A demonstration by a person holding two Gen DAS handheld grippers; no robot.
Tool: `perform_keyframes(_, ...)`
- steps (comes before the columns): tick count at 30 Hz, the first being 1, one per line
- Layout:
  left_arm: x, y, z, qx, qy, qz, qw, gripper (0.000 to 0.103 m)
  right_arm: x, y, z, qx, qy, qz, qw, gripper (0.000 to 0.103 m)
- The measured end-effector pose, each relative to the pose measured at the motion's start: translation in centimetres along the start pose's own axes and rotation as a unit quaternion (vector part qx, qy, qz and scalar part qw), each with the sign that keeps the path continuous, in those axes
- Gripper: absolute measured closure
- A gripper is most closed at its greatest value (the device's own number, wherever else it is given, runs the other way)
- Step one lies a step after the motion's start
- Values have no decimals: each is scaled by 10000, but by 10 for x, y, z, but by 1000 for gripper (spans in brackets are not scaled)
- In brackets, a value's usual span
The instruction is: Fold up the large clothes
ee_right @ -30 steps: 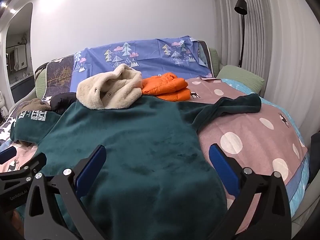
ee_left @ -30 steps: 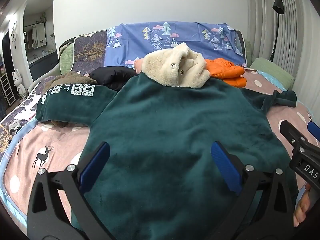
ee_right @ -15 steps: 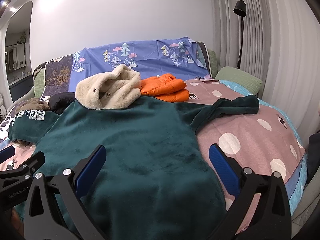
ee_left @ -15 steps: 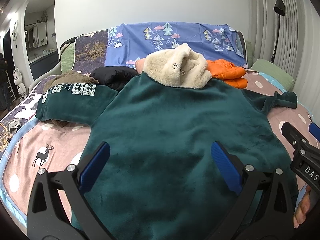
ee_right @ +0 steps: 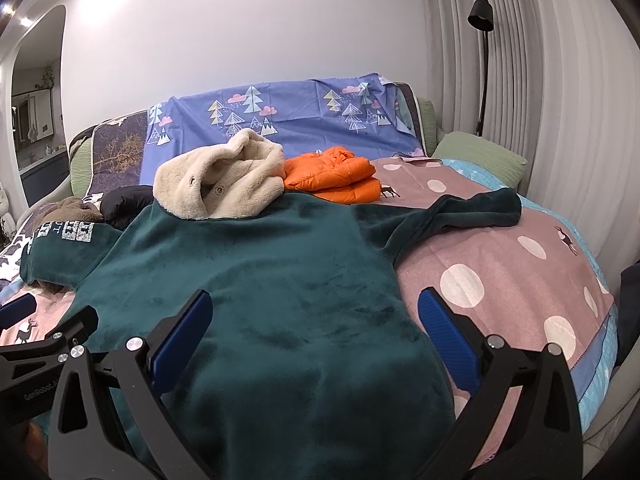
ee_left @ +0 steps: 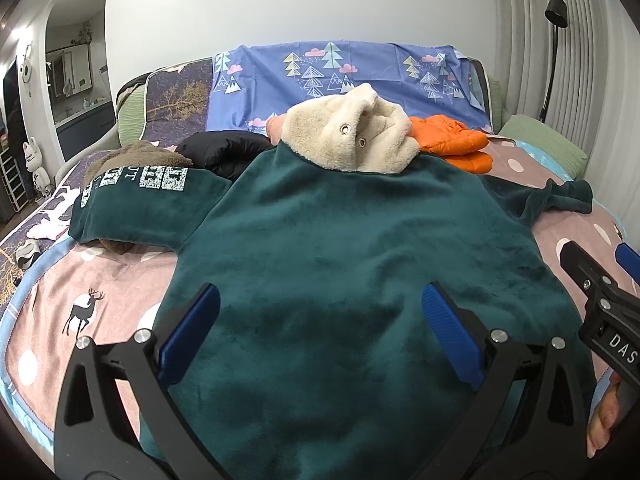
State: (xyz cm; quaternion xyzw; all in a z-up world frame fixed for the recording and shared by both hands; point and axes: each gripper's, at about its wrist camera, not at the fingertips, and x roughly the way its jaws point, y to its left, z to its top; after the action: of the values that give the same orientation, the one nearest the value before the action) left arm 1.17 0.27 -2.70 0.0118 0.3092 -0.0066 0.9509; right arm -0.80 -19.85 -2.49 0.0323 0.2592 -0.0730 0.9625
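A large dark green fleece hoodie (ee_left: 340, 248) (ee_right: 256, 280) lies spread flat, back up, on the bed, with its cream fleece hood (ee_left: 352, 136) (ee_right: 224, 184) bunched at the far end. One sleeve with white print (ee_left: 140, 200) reaches left and the other sleeve (ee_right: 460, 216) reaches right. Above the garment's near hem my left gripper (ee_left: 320, 320) hovers open with nothing between its blue pads. My right gripper (ee_right: 314, 324) is open too, over the hem's right part, and also shows at the right edge of the left wrist view (ee_left: 600, 292).
An orange puffer jacket (ee_right: 336, 176) lies folded behind the hood, with black (ee_left: 224, 152) and brown (ee_left: 132, 156) garments at the far left. The pink dotted bedspread (ee_right: 500, 272) ends at the right edge. A floor lamp (ee_right: 482, 40) stands by the curtain.
Both grippers have stayed open over the hem; the views have shifted only slightly. The hoodie has not moved.
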Motion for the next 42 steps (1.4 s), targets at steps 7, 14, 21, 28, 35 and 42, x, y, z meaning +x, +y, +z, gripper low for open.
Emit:
perform_keyframes(7,3,-4,0,54,44,-8,10000,2,3,-1,0,53,53,38,10000,1)
perform_keyframes(14,5,-8,-1,134,57,-21,9999,2,3,-1,-1,50,53,35,10000,1)
perform_keyframes(21,3,-8,-1,132,20,-27,9999,2,3,0,-2,23,12,13,10000,1)
perform_keyframes(28,3,-8,-1,134,14,-33,9999,2,2,1,-2,23,15,14,10000,1)
perform_keyframes(35,0,-9,0,130,-7,-27,9999,2,1,1,-1,31,-6,1,10000,1)
perform_keyframes(42,-5,-12,2,158,-103,-66,9998,2,-1,0,-1,29,-10,19,10000,2)
